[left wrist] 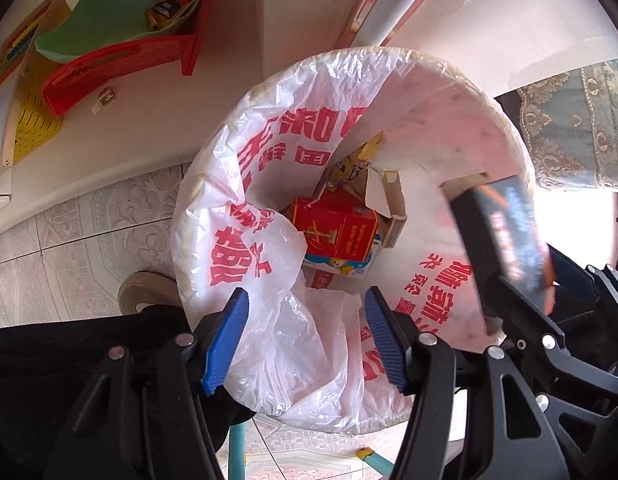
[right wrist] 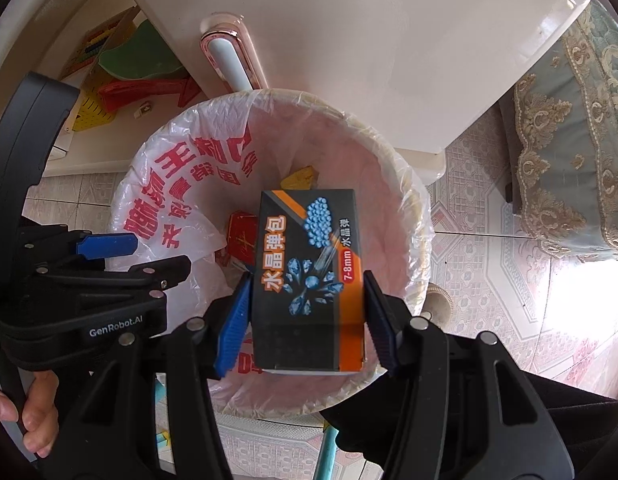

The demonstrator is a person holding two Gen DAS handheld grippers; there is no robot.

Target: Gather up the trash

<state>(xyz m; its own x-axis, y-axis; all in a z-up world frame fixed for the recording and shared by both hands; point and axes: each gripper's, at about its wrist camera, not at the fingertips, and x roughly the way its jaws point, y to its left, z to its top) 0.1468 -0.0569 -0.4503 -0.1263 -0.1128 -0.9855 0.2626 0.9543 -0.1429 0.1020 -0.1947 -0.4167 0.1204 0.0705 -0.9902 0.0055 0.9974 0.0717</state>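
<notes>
Trash, in the form of a dark box [right wrist: 309,280] printed with blue beads, was held between the blue pads of the right gripper [right wrist: 307,312], whose jaws were closed on its two long sides. Its long axis was seen to run forward along the fingers, toward the top of the right wrist view, and the box was suspended directly over the mouth of the bin [right wrist: 413,184]. In the left wrist view the same box [left wrist: 505,240] appeared at the right edge, blurred, just inside the rim. The left gripper [left wrist: 305,340] was held at the lower centre of that frame with its jaws wide and nothing between them, above the near fold of the white liner bag [left wrist: 269,184] printed in red. A red carton [left wrist: 337,232] and other packaging were already lying at the bottom. Release by the right gripper was judged to be what remained, the drop being straight down.
</notes>
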